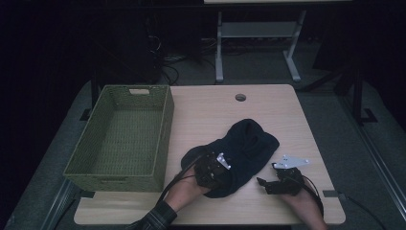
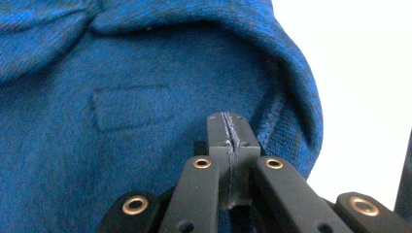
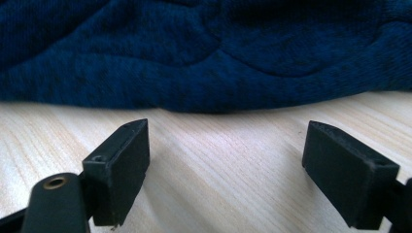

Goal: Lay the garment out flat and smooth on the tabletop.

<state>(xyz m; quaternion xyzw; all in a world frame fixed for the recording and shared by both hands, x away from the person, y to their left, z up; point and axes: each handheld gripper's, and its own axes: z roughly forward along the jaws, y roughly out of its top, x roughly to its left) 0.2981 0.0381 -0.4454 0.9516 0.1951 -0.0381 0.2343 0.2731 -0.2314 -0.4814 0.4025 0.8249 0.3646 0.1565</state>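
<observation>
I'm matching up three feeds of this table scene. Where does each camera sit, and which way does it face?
High view: above the person's side, looking forward and down on the table, basket and dark blue garment; both forearms and hands show.
Left gripper view: rides the left gripper, jaws shut, facing the garment close up.
Right gripper view: rides the right gripper, jaws open over bare wood, facing the garment's edge.
Shared: the garment appears in all three.

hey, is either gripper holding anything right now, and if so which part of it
Nothing is clearly held. The left gripper is shut over the blue garment, no cloth visibly pinched. The right gripper is open just short of its edge.
</observation>
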